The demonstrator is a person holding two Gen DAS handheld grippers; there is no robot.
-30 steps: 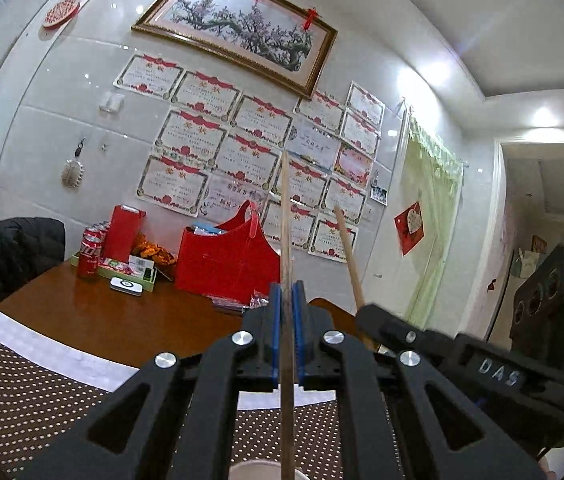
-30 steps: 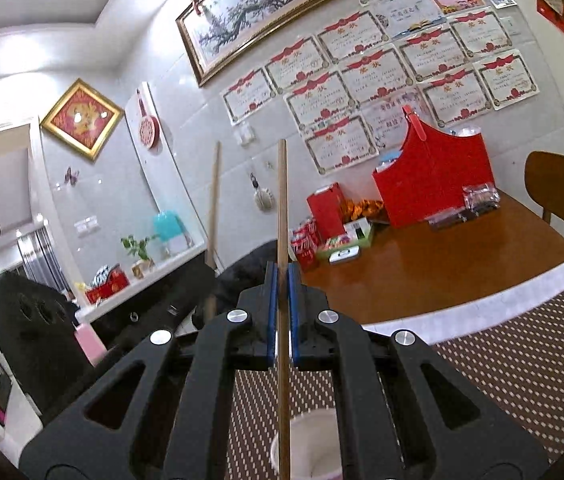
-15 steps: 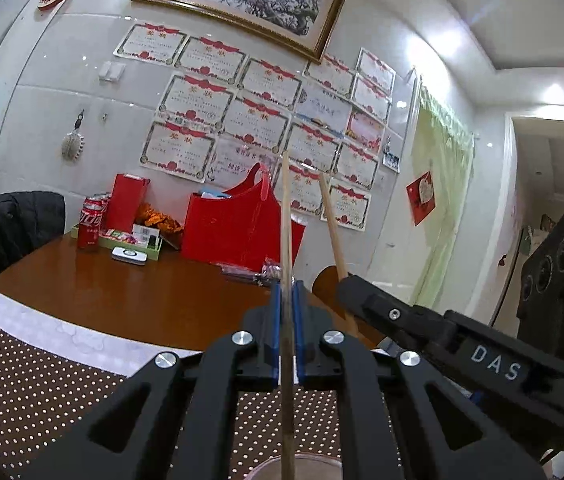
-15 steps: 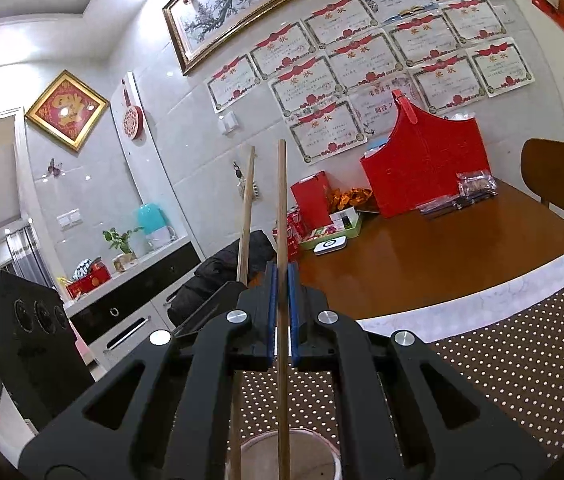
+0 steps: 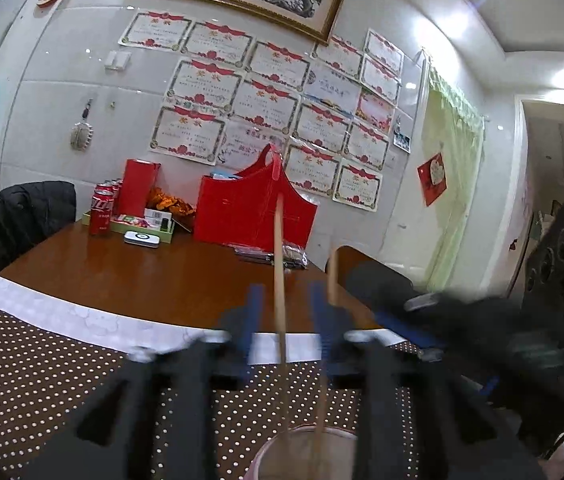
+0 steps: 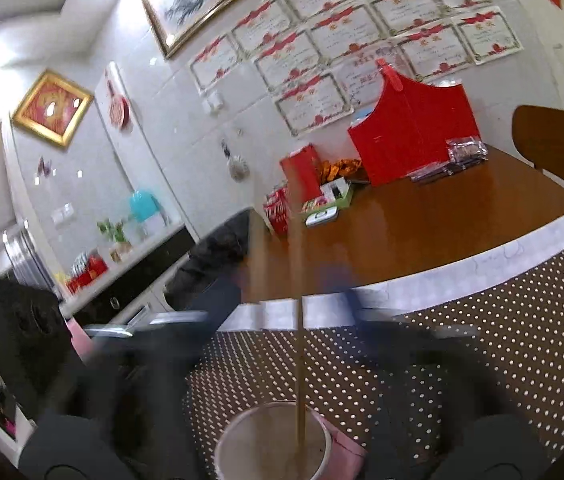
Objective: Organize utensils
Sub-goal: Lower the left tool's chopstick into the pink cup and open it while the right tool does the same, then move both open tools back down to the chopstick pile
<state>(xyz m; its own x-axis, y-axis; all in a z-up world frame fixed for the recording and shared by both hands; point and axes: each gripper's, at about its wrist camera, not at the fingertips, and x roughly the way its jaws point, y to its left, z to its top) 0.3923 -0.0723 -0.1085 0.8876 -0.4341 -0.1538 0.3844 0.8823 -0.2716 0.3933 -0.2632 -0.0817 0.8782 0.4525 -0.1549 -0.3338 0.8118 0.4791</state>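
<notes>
The right gripper [image 6: 298,304] is motion-blurred; its jaws have just been opening and stand wide apart, clear of the wooden chopstick [image 6: 300,360] between them. The chopstick stands near upright with its lower end inside the white cup [image 6: 237,436]. The cup rests on the dotted placemat [image 6: 482,340].

2 plain wooden chopsticks [image 5: 279,280] stand nearly upright with their lower ends inside a round white cup [image 6: 273,440]. The cup sits upright on the brown dotted placemat [image 6: 502,340], near the placemat's front edge. The second chopstick [image 5: 332,276] leans slightly beside the first.
</notes>
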